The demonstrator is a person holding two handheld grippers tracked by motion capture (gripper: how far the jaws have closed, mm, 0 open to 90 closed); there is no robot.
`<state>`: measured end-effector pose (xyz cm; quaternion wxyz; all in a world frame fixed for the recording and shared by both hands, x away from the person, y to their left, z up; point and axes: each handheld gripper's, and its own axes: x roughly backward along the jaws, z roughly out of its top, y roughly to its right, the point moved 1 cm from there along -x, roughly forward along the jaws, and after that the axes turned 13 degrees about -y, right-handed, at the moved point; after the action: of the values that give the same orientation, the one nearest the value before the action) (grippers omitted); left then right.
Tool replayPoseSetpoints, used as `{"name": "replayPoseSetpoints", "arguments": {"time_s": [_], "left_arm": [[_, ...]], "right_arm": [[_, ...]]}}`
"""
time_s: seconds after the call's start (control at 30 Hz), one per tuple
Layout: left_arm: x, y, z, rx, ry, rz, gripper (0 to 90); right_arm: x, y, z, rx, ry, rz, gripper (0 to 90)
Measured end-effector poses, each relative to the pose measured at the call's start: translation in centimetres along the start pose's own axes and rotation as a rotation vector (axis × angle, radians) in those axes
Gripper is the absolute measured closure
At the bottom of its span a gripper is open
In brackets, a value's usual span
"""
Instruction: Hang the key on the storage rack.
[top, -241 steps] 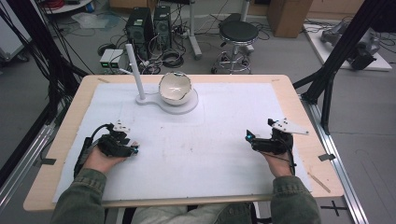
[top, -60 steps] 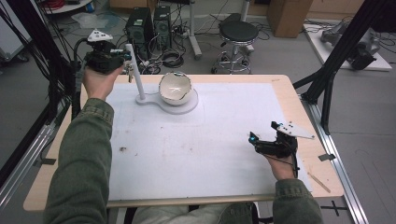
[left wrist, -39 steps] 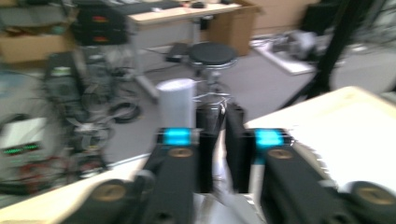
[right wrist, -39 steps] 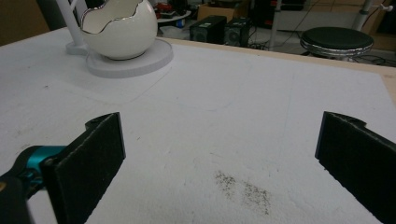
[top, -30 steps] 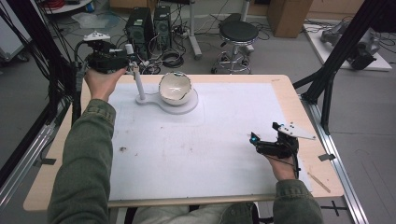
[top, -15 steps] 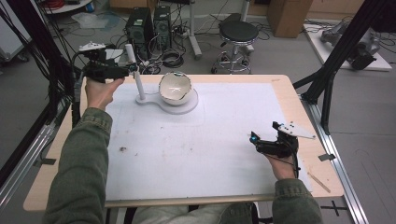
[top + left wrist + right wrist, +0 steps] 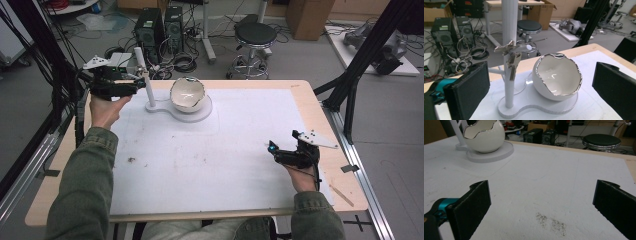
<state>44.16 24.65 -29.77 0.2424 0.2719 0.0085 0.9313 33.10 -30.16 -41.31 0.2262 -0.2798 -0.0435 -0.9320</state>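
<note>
Left gripper (image 7: 131,86): jaws wide apart, having just opened, nothing between them.
Keys (image 7: 511,62): dangling from peg; a nudge could unhook them.
Right gripper (image 7: 278,152): jaws apart, empty.

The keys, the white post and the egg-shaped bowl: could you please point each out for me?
keys (image 7: 512,65), left gripper view, on the hanging blades.
white post (image 7: 509,25), left gripper view, on its upper shaft.
egg-shaped bowl (image 7: 556,75), left gripper view, on its inner wall.
</note>
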Motion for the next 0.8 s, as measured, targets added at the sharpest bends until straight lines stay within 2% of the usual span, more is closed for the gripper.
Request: {"name": "replayPoseSetpoints", "arguments": {"time_s": [0.07, 0.4, 0.8], "left_arm": [[0.1, 0.0, -0.2, -0.007, -0.008, 0.006, 1.6], [1.2, 0.8, -1.9, -0.038, 0.020, 0.007, 1.6], [2.5, 0.1, -4.9, -0.001, 0.041, 0.029, 1.7]], "right_arm": [[0.0, 0.0, 0.0, -0.001, 0.000, 0.000, 0.4], [0.0, 0.1, 0.0, 0.003, 0.002, -0.004, 0.4], [-0.2, 0.0, 0.0, 0.003, -0.004, 0.003, 0.4]]}}
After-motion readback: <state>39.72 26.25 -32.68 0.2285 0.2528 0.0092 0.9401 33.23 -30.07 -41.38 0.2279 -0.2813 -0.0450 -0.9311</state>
